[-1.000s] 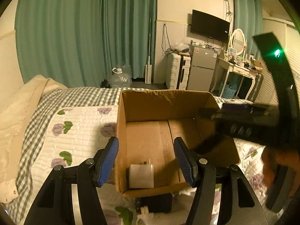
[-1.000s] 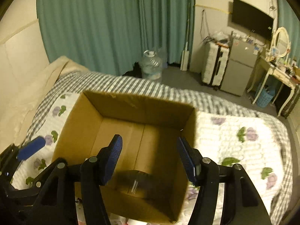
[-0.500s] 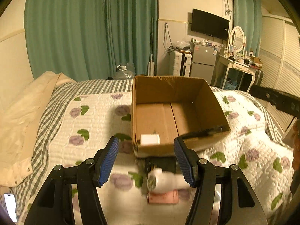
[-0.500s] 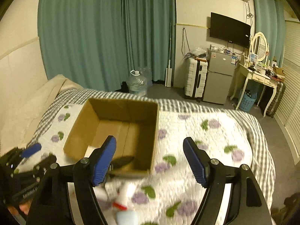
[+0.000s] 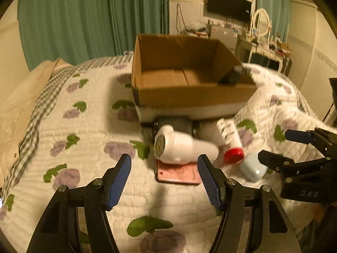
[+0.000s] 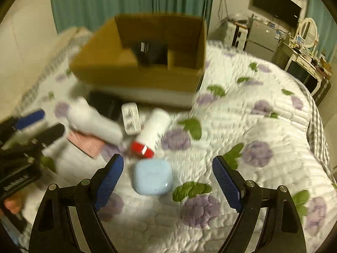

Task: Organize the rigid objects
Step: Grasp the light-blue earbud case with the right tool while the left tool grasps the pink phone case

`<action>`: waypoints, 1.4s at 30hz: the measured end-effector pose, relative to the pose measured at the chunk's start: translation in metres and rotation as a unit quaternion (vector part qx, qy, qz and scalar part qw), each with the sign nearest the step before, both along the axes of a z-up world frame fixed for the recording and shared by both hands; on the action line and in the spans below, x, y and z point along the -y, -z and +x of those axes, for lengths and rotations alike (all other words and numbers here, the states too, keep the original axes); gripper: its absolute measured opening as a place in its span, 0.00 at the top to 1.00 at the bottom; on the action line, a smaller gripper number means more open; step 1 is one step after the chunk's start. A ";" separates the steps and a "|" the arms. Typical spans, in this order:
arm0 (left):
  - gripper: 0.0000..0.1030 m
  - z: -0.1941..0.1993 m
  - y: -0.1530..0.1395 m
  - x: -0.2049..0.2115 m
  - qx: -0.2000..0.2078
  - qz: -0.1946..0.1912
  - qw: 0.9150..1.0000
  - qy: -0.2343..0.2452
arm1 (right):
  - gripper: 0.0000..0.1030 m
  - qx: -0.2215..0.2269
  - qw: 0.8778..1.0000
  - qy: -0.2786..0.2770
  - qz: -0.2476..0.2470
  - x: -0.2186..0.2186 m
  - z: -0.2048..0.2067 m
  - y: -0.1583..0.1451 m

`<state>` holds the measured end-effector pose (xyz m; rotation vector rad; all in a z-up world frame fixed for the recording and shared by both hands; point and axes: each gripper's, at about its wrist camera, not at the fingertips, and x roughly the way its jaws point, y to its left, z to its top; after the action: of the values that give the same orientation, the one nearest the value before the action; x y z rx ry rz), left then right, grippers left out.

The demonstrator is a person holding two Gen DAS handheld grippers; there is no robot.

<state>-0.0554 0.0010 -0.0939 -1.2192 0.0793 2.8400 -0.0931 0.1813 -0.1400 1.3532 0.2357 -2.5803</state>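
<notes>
Right now both hand-held grippers are empty, jaws just widened: right hand-held gripper point(image 6: 167, 182) straddles the pale blue case point(image 6: 152, 177) on the bed; left hand-held gripper point(image 5: 164, 178) faces the white hairdryer point(image 5: 182, 148). Centre pads, then lift toward the cardboard box point(image 6: 147, 78) at 12 o'clock.

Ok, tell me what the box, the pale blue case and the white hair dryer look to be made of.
Box: brown corrugated cardboard, matte, with folded flaps on its floor.
Pale blue case: probably smooth plastic, rounded corners, faint sheen.
White hair dryer: likely glossy moulded plastic, with highlights along its body; blur hides finer detail.
</notes>
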 end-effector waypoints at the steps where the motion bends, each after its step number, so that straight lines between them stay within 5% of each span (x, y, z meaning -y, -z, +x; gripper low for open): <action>1: 0.34 -0.001 0.004 0.001 0.002 -0.003 1.000 -0.002 | 0.16 0.008 1.000 0.001 0.001 0.001 -0.002 0.005; 8: 0.34 -0.006 0.020 0.005 0.022 -0.001 1.000 0.000 | 0.17 0.051 0.999 -0.003 0.016 0.008 -0.015 0.035; 13: 0.34 -0.008 0.028 0.003 0.035 -0.002 0.999 0.006 | 0.51 0.068 0.998 -0.011 0.012 0.009 -0.019 0.040; 22: 0.34 -0.020 0.042 -0.012 0.069 -0.010 0.997 0.028 | 0.51 0.052 0.999 -0.005 0.000 -0.005 -0.016 0.027; 34: 0.27 -0.033 0.070 -0.049 0.097 -0.112 0.987 0.054 | 0.51 0.044 0.999 0.000 -0.010 0.000 -0.023 0.021; 42: 0.31 -0.007 0.053 -0.045 0.099 -0.082 0.989 0.074 | 0.51 0.026 0.999 0.013 -0.023 -0.008 -0.015 0.006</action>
<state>-0.0625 0.0457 -0.1465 -1.4535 0.3855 2.6144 -0.1085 0.1894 -0.1459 1.4139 0.1500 -2.5501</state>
